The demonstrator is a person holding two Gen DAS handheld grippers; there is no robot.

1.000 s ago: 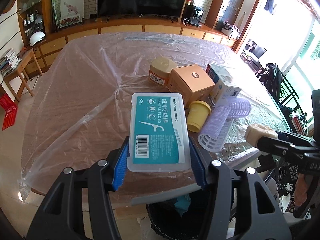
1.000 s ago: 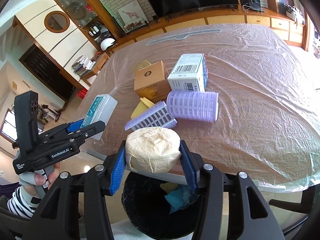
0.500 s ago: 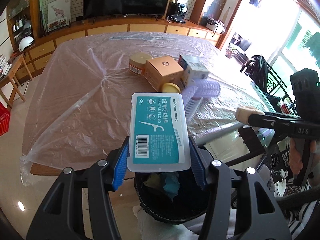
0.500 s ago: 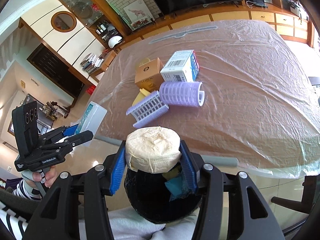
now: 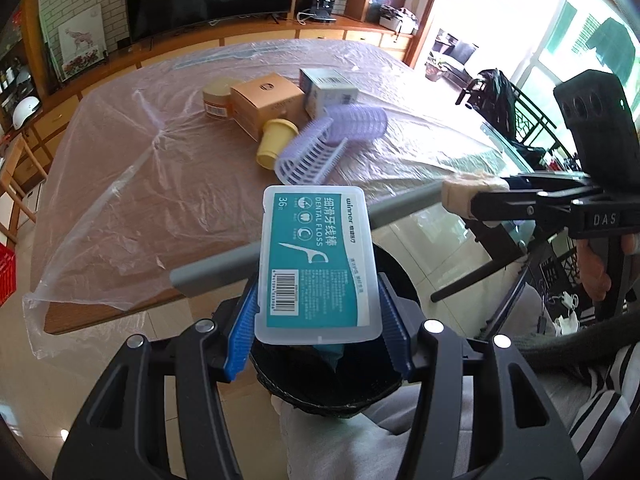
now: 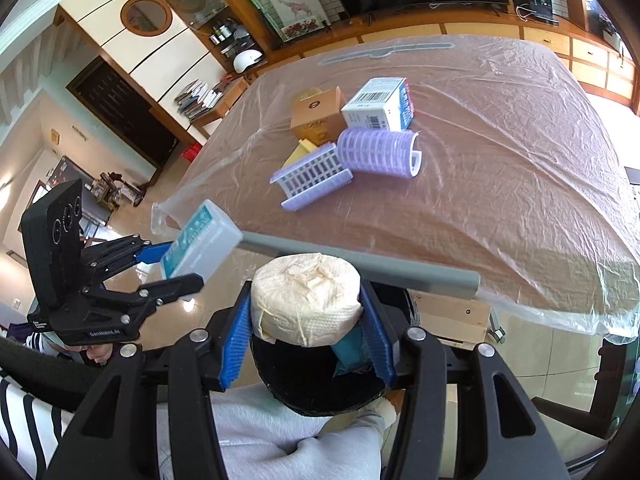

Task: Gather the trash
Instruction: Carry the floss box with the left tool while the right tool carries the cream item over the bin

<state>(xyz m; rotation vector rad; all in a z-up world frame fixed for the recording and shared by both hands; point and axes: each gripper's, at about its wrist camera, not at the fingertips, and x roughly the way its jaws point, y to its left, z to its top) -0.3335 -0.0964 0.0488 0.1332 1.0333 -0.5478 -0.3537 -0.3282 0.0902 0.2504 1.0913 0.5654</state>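
Now both loads hang over the black bin (image 5: 394, 276): left gripper (image 5: 318, 322) clamps the floss box (image 5: 316, 264), right gripper (image 6: 306, 332) clamps the tissue wad (image 6: 306, 300). Centre each above the opening (counter (image 6: 500, 160) edge close), then release.

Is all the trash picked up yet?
Not yet. The bin already holds some scraps. The left gripper holds a floss box and the right gripper a paper wad, both over the bin. Two boxes, two curlers, a cup and a jar remain on the table.
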